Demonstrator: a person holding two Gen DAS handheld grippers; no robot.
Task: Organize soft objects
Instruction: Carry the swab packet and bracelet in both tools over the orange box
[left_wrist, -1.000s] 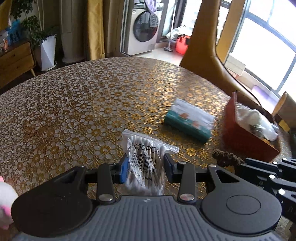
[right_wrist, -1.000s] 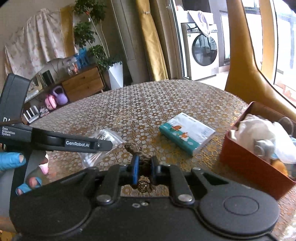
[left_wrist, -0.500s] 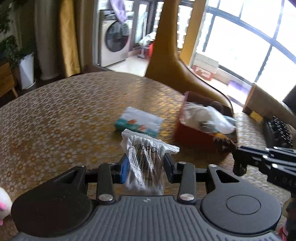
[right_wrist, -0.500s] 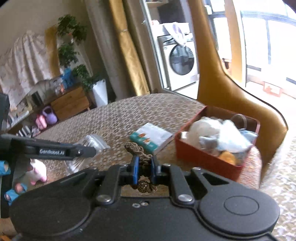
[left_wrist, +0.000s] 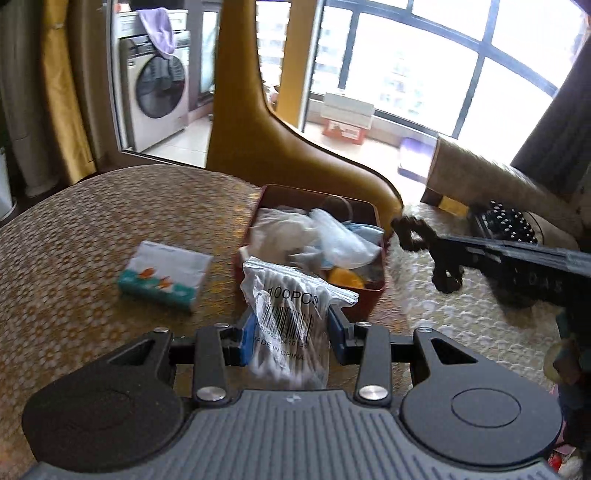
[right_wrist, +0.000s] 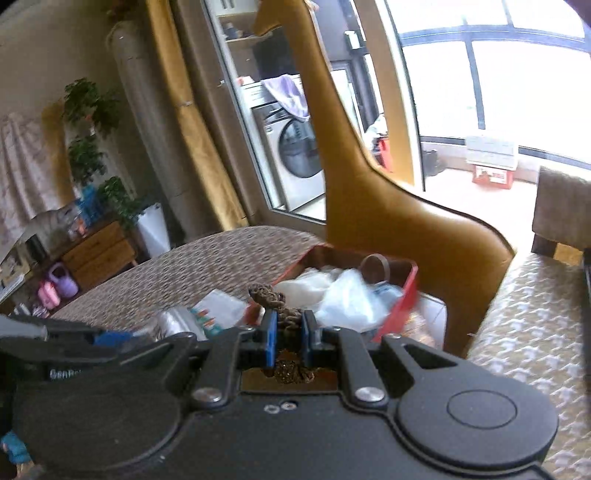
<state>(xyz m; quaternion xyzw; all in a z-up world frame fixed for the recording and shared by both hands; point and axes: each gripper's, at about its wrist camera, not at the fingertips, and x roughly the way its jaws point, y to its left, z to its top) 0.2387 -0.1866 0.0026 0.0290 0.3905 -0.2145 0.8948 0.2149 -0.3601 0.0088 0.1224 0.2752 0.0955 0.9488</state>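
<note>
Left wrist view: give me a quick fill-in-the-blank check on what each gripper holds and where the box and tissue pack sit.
1. The left gripper is shut on a bag of ____ swabs marked 100PCS.
2. The right gripper grips a brown braided ____.
3. The box holding the plastic bags is ____ in colour.
4. The tissue pack lies on the table, to the ____ of that box.

Missing words: cotton; cord; red; left

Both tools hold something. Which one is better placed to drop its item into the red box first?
Probably the left tool: its cotton swab bag hangs just before the red box.
</note>
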